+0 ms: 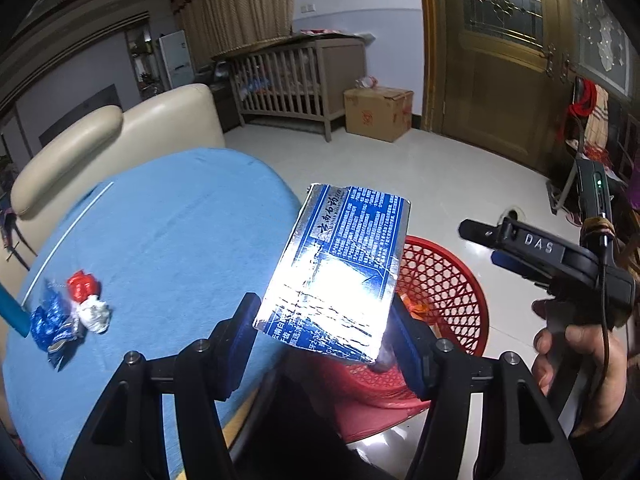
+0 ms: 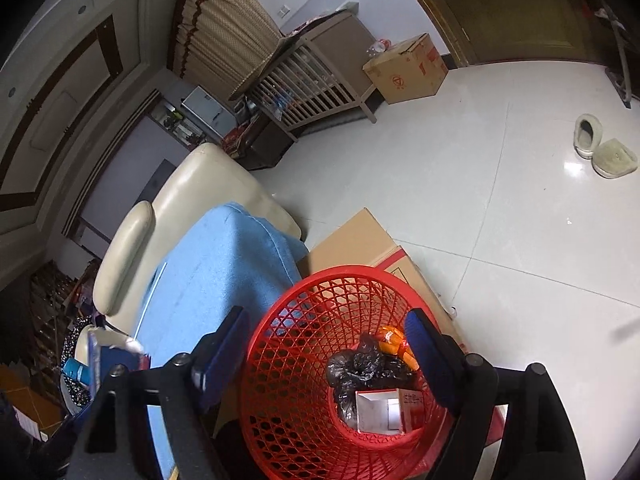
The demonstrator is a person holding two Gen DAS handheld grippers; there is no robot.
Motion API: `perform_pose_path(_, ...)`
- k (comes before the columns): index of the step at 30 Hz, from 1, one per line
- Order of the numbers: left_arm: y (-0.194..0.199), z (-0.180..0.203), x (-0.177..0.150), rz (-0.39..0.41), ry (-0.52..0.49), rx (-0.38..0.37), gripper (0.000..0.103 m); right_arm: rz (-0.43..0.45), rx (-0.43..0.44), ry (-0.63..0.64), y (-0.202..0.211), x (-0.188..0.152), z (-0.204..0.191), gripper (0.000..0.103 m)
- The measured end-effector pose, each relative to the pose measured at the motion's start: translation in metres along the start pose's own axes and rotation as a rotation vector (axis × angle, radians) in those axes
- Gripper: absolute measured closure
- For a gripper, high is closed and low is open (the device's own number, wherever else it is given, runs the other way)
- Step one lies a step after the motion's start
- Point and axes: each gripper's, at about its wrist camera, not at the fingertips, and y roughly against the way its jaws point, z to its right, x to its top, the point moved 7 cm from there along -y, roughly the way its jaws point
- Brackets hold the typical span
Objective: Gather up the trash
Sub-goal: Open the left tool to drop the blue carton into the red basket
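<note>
Here the foil box point(image 1: 336, 268) (gripped) overhangs the table edge point(image 1: 280, 184) beside the basket point(image 1: 444, 280).

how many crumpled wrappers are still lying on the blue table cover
3, bunched together near the left edge of the blue table cover: a red wrapper, a white wrapper just below it, and a blue wrapper to their left. More could be hidden beneath that pile.

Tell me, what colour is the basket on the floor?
The basket is red, with an open lattice pattern. The right wrist view shows it best.
</note>
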Motion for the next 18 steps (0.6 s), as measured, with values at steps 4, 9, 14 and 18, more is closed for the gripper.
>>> perform_pose_path(4,-0.012,0.012,0.007,-0.039,-0.051,-0.025,0.034,0.001,0.01,0.003,-0.001,0.001,-0.004,0.02)
perform_pose_path(9,-0.001,-0.011,0.007,-0.017,-0.003,0.021,0.03,0.013,0.028,0.016,0.004,0.004,-0.014,0.02)
perform_pose_path(14,0.025,-0.073,-0.007,0.014,0.153,0.063,0.03,0.01,0.052,0.034,0.006,0.002,-0.029,0.02)
perform_pose_path(18,0.043,-0.123,-0.034,0.024,0.262,0.136,0.03,-0.023,0.083,0.08,0.002,-0.006,-0.054,0.02)
